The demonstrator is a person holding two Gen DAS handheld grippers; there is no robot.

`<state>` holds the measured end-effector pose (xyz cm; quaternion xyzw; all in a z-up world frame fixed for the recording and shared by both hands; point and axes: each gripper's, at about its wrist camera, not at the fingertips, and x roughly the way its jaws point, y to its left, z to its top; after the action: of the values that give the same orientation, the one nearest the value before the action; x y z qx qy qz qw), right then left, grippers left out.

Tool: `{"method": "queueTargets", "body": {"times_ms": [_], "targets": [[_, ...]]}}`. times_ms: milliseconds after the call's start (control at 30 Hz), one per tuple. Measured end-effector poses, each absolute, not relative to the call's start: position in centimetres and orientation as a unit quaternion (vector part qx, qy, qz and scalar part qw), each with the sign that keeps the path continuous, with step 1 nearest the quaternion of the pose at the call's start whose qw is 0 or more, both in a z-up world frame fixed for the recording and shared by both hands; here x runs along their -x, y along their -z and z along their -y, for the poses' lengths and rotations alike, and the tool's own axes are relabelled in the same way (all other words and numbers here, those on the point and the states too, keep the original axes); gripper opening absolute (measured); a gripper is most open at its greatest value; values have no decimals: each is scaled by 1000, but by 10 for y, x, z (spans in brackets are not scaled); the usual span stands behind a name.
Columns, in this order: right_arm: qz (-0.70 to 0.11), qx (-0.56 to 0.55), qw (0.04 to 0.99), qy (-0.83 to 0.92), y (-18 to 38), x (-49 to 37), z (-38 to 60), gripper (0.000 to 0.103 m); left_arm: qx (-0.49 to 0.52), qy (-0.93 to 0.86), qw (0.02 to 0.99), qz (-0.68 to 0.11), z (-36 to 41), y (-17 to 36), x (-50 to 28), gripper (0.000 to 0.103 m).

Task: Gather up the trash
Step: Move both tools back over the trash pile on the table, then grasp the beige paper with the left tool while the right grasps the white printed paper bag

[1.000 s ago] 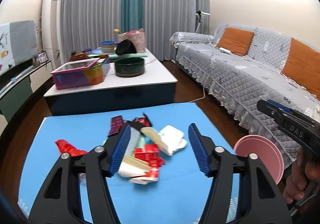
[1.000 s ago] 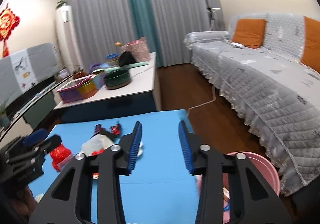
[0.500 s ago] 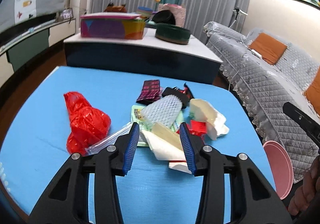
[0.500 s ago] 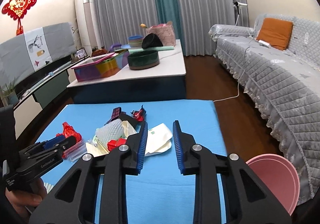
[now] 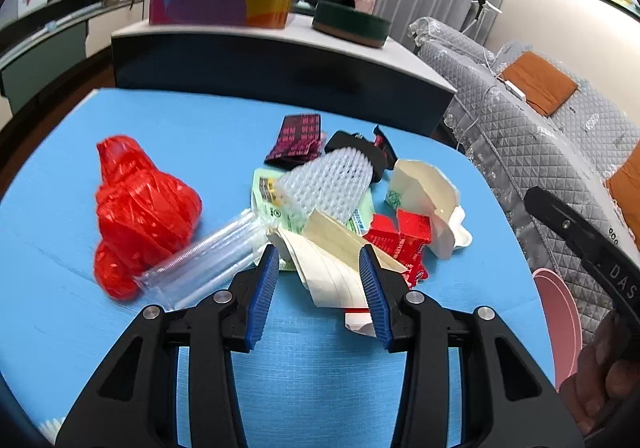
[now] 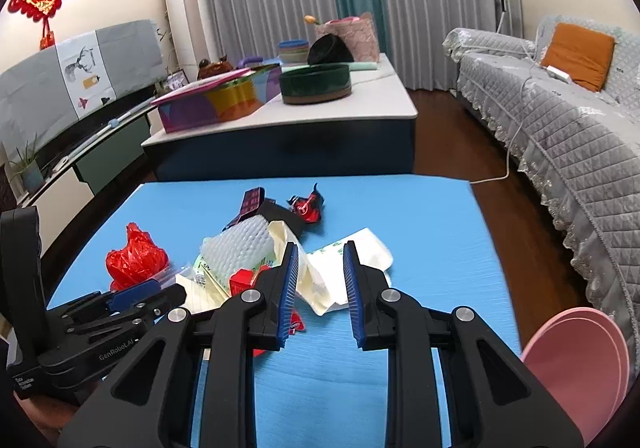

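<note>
The left gripper (image 5: 318, 280) has its jaws standing partly apart around the near edge of a folded cream paper sheet (image 5: 332, 260), the pads flanking it without visibly pressing, so nothing looks clamped yet. At about ten o'clock from its tips lies a clear plastic sleeve (image 5: 208, 260), and farther at ten o'clock a crumpled red plastic bag (image 5: 140, 216); at twelve o'clock sits a white foam fruit net (image 5: 328, 184), and at two o'clock red cartons (image 5: 400, 240) and a torn white paper wrapper (image 5: 432, 200). The right gripper (image 6: 320, 268) hangs with its jaws narrowly apart and empty, just over the white wrapper (image 6: 352, 260) at the pile's right edge, on the blue mat (image 6: 420, 216). A pink bin (image 6: 576, 360), probably where the trash goes, shows at five o'clock in the right wrist view, off the mat's corner. The likely trouble: the sheet is thin and limp, so a shallow bite could let it slide out, or drag the overlapping cartons and green wrapper along and scatter them. Both grippers work the same pile closely and could knock each other.
</note>
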<state>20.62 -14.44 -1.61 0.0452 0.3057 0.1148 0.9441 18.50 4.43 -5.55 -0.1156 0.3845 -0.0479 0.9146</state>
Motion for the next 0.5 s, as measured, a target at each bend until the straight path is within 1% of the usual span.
{"method": "queueTargets", "body": {"times_ms": [500], "targets": [[-339, -26, 931, -136, 42, -239, 120, 25, 142, 44, 902, -405, -52, 71, -203, 42]]}}
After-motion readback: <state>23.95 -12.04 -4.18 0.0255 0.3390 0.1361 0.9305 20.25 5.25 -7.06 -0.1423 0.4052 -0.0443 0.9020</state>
